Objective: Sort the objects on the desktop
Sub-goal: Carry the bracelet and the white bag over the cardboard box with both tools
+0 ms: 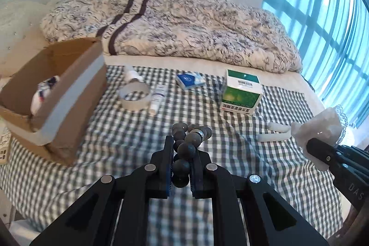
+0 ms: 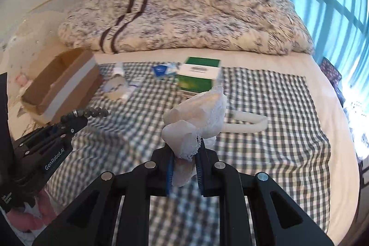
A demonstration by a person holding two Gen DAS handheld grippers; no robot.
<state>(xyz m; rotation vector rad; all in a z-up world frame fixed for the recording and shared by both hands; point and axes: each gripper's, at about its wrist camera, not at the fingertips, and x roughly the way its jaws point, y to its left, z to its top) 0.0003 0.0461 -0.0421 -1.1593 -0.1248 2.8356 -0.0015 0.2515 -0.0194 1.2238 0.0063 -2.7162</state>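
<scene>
My left gripper (image 1: 182, 153) is shut on a dark bead bracelet (image 1: 189, 142), held above the checked cloth (image 1: 129, 144); the same gripper (image 2: 76, 121) and the bracelet (image 2: 92, 112) show at the left of the right wrist view. My right gripper (image 2: 184, 160) is shut on a white lace-trimmed cloth pouch (image 2: 198, 117), also seen as the pouch (image 1: 318, 128) at the right of the left wrist view. An open cardboard box (image 1: 53, 93) with a small patterned item (image 1: 43, 91) inside stands at the left. On the cloth lie a tape roll (image 1: 133, 96), a white tube (image 1: 158, 98), a blue tissue pack (image 1: 190, 80) and a green medicine box (image 1: 242, 91).
A white bent plastic piece (image 2: 246, 122) lies on the cloth to the right. A folded floral quilt (image 1: 184, 27) fills the back of the bed. A teal curtain (image 1: 322, 4) hangs at the right. A small white bottle (image 1: 132, 75) lies behind the tape.
</scene>
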